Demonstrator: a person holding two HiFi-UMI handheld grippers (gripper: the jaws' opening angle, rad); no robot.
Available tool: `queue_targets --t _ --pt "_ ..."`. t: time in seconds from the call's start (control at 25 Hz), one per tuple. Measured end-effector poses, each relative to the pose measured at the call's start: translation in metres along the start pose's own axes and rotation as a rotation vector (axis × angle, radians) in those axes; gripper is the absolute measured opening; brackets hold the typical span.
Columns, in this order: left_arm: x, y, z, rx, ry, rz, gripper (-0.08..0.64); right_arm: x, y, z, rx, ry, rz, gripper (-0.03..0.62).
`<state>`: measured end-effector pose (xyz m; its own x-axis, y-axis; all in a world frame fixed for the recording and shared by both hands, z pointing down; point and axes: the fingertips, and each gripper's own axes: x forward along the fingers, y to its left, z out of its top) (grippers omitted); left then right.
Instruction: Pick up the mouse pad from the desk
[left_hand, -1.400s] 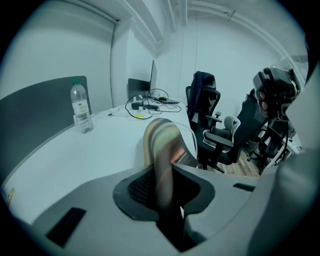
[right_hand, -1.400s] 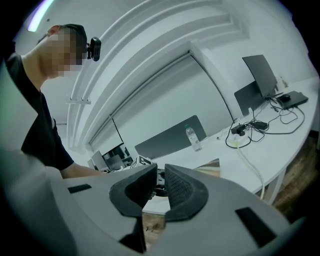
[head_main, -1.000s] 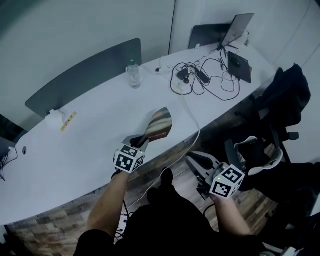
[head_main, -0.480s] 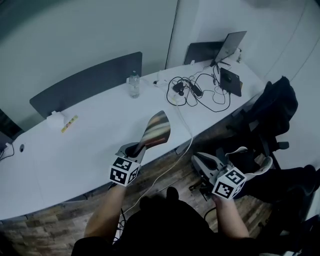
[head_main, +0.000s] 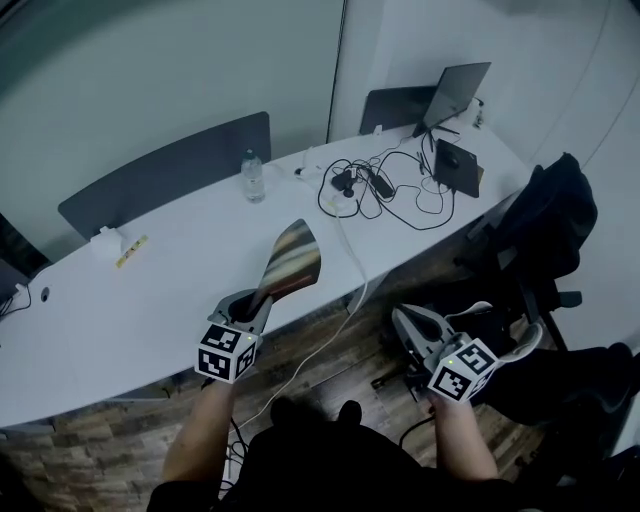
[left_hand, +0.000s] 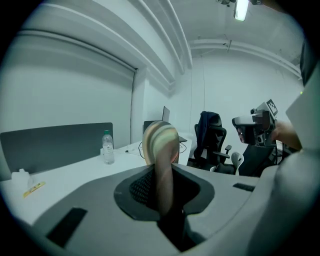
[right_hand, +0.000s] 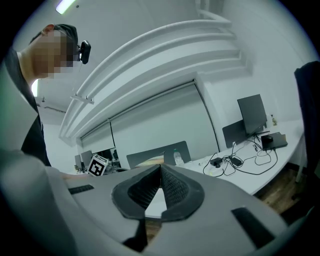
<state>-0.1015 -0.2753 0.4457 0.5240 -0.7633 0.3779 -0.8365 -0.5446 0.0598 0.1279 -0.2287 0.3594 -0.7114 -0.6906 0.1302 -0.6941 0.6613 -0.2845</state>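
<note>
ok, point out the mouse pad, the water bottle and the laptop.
mouse pad (head_main: 288, 258), head view, middle of striped face.
water bottle (head_main: 253, 178), head view, its body.
laptop (head_main: 458, 88), head view, raised screen lid.

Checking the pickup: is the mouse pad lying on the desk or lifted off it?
Lifted: the left gripper is shut on one end of the mouse pad, holding it edge-up above the desk.

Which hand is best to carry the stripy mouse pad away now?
Left. The left tongs grip the mouse pad, which is up clear of the desk. The right tongs are shut on nothing, off to the side over the floor.
</note>
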Motion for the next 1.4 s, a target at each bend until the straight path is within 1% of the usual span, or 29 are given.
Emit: queue_targets --t 0.16,0.28,0.4,0.52,0.72,0.88,1.04,1.24,1.4 --pt "0.003 -0.021 0.013 -0.005 -0.015 0.056 0.067 -0.026 -0.029 0.005 -0.010 -0.010 0.014 0.002" --pt "0.000 -0.039 0.020 -0.025 -0.036 0.102 0.067 -0.041 -0.042 0.007 -0.019 -0.009 0.048 0.002" --pt "0.003 -0.057 0.027 -0.041 -0.048 0.131 0.067 -0.054 -0.056 0.013 -0.034 -0.016 0.078 0.002" --pt "0.007 -0.075 0.032 -0.056 -0.057 0.135 0.067 -0.068 -0.073 0.014 -0.034 -0.014 0.068 0.002" --pt "0.009 -0.090 0.041 -0.080 -0.088 0.116 0.067 -0.085 -0.097 0.015 -0.026 -0.004 0.015 0.002" --pt "-0.005 -0.089 0.053 -0.068 -0.115 0.107 0.067 -0.096 -0.099 0.029 -0.044 -0.051 -0.029 0.002" --pt "-0.024 -0.079 0.064 -0.041 -0.151 0.114 0.067 -0.087 -0.094 0.035 -0.063 -0.080 -0.057 0.002" --pt "-0.048 -0.060 0.059 -0.029 -0.163 0.162 0.067 -0.058 -0.072 0.039 -0.084 -0.095 -0.027 0.002" --pt "-0.054 -0.049 0.052 -0.048 -0.175 0.181 0.067 -0.038 -0.052 0.042 -0.113 -0.097 0.022 0.002"
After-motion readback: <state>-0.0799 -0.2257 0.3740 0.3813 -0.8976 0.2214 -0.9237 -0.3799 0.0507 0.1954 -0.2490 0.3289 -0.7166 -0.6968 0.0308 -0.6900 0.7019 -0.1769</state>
